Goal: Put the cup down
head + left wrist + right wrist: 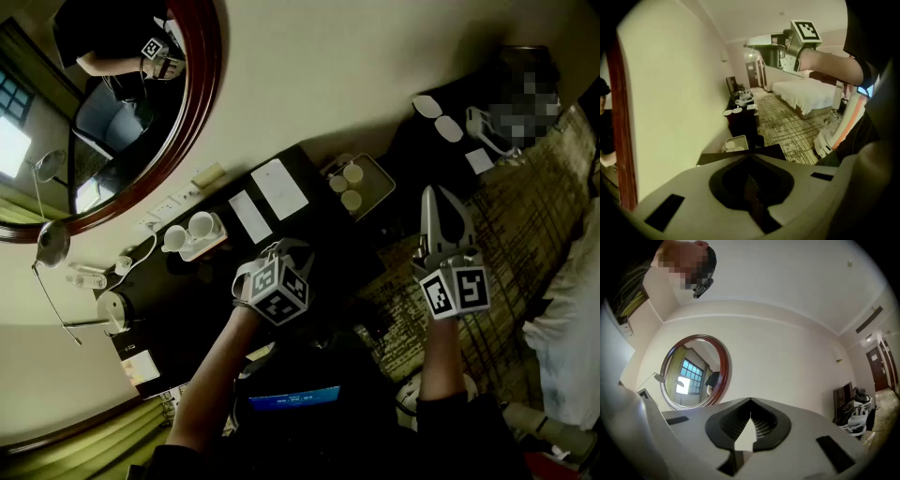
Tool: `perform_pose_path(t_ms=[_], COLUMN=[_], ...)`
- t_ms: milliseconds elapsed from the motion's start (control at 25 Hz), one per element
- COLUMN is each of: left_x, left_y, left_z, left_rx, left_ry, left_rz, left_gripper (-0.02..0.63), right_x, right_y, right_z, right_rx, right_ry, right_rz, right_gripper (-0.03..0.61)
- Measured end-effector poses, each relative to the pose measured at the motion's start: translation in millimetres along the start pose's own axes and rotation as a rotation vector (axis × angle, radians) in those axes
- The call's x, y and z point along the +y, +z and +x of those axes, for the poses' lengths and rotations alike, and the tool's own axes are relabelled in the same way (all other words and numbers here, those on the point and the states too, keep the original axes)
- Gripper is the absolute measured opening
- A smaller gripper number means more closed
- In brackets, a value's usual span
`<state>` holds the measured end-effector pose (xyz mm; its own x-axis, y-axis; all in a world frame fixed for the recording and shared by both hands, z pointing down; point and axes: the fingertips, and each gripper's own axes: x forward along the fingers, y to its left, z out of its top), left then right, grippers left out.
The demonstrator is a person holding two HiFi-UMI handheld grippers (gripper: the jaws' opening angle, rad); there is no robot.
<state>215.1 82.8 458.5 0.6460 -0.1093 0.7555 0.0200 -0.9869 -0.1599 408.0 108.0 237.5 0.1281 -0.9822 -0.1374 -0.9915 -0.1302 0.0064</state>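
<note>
My left hand-held gripper (749,160) has its smooth grey jaws pressed together, with nothing between them. My right hand-held gripper (751,401) is pressed together and empty too. Two round white cups (200,225) sit on a small white tray (218,240) on the long dark worktop (314,225), left of both grippers.

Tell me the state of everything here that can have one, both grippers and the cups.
Left gripper: fingers shut, nothing between them.
Right gripper: fingers shut, nothing between them.
Two white cups: standing on the small tray, not held.
Three white cups: sitting in the square tray, untouched.
</note>
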Motion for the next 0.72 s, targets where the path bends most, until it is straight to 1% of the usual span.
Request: perform_pose_path(t_ms=[120,240,520,720], left_x=[22.3,43.6,74.5,84.0], left_y=[-14.9,-36.1,-110.3,-161.4], left_z=[-21.3,-45.9,-113.6,-162.7], left_rx=[-0.051,-0.097,-0.156,-0.181], left_ry=[0.094,0.193,0.417,0.541], left_rz=[-0.067,-0.153,-0.381,-0.505], left_gripper=[0.0,0.0,0.0,0.001], right_x=[30.4,67.8,178.2,253.0], right_y=[-13.1,-29.5,-78.1,-115.3], right_z=[17.9,37.5,81.8,94.5], right_rx=[0.027,0.059,0.151,0.24], right_ry=[0.057,0.134,0.38,0.518], right_rz=[0.014,0.03,0.072,0.096], right_gripper=[0.006,0.006,0.006,0.006])
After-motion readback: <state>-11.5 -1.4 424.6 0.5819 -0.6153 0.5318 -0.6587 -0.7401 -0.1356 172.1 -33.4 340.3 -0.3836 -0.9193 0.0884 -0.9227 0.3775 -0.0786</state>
